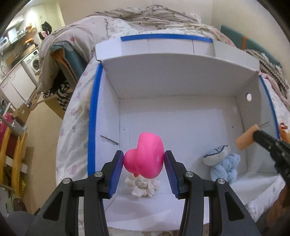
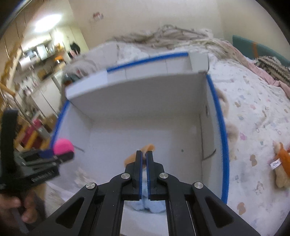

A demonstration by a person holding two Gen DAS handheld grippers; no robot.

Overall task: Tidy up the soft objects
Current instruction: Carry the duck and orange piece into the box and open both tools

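My left gripper (image 1: 144,164) is shut on a pink rubber duck (image 1: 145,158), held above the floor of a white cardboard box (image 1: 181,87) with blue-taped rims. In the box lie a cream fluffy toy (image 1: 143,187) under the duck and a light blue plush (image 1: 222,163) at the right. My right gripper (image 2: 144,154) is shut on a thin orange soft piece (image 2: 148,147) over the box; that piece shows at the right in the left wrist view (image 1: 246,138). The pink duck also shows in the right wrist view (image 2: 63,146).
The box sits on a bed with a patterned white sheet (image 2: 253,112). An orange and tan plush (image 2: 281,168) lies on the sheet right of the box. Crumpled blankets (image 1: 145,16) lie behind the box. A kitchen area (image 1: 21,59) is at far left.
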